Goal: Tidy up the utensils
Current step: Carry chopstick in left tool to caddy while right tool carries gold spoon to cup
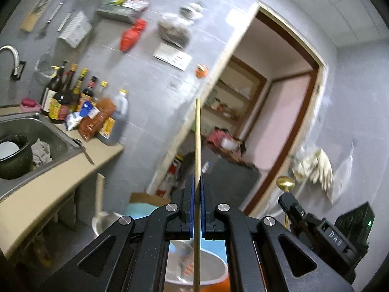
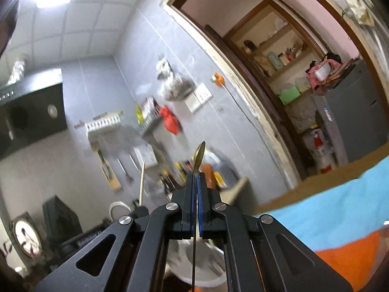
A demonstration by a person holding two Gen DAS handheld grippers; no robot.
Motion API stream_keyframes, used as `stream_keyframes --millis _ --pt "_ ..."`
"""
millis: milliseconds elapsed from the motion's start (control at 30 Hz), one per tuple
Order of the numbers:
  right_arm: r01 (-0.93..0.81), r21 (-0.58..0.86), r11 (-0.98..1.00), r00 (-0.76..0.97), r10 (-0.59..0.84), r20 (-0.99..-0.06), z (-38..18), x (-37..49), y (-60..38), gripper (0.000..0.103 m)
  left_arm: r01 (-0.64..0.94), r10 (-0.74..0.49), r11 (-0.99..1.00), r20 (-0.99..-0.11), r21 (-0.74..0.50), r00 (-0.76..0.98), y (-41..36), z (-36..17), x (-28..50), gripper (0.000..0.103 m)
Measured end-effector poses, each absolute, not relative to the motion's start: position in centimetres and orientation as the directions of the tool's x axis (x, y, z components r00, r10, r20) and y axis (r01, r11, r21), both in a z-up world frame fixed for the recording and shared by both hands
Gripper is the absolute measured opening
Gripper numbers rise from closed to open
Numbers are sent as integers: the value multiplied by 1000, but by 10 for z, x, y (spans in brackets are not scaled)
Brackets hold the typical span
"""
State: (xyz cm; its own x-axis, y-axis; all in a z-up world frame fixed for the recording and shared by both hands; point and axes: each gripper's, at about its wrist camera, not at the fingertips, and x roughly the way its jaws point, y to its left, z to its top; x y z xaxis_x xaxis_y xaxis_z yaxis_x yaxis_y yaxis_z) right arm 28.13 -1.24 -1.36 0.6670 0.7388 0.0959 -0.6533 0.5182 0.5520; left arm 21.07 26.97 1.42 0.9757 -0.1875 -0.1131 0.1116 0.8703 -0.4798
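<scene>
Left wrist: left gripper clamped on wooden chopstick, stick upright, clear of countertop edge, sink and bottles. Right gripper alongside, close; keep apart.

Right wrist: right gripper pinching gold spoon, bowl end forward. Chopstick visible left. Open air ahead; hold both level, avoid doorframe.

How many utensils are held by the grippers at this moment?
2. A wooden chopstick is clamped in the left gripper. A gold spoon is clamped in the right gripper. Others may lie hidden in the bowl below.
</scene>
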Motion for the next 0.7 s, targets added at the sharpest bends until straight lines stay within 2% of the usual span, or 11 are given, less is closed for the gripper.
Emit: stream_keyframes --millis 333,700 --pt "-623 583 521 699 706 115 -30 295 23 0 114 -156 844 -36 -523 987 335 12 222 2" --pt "-620 467 630 735 674 66 -43 288 40 0 148 -155 837 31 -527 987 348 -13 239 2"
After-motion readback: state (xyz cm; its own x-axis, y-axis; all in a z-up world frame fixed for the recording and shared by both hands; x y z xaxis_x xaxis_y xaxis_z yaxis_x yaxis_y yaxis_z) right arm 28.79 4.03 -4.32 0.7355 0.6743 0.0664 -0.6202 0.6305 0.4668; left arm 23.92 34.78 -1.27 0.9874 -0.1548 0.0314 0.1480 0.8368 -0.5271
